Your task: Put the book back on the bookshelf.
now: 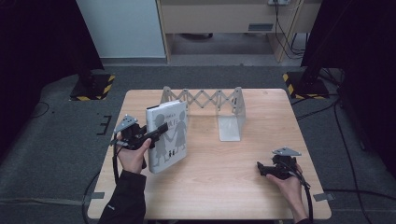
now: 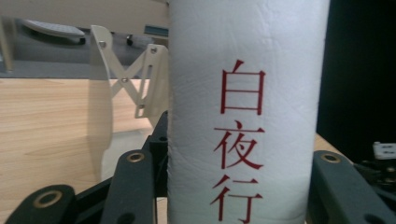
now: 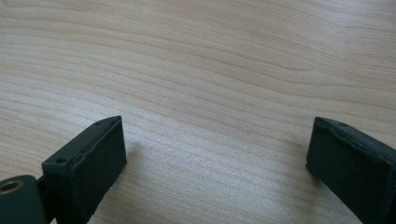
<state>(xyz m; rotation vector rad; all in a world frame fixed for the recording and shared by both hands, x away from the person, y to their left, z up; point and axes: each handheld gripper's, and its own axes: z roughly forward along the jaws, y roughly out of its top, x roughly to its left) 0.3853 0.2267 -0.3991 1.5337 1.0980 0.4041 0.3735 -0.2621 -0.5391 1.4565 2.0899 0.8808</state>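
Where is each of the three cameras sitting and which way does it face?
High view: above the person's side, facing forward and down on the table; forearms and both grippers show.
Left gripper view: rides the left gripper, facing the book spine clamped between its jaws.
Right gripper view: rides the right gripper, facing bare tabletop, jaws apart.
Shared: book and folding rack.

Bare table between the hands; bookend rack stands behind the book.

Book: white cover bearing grey silhouette figures; white spine with red characters. Folding bookend rack, far centre: pale grey-white. Desk: light wood grain. Left tongs and right tongs: black.
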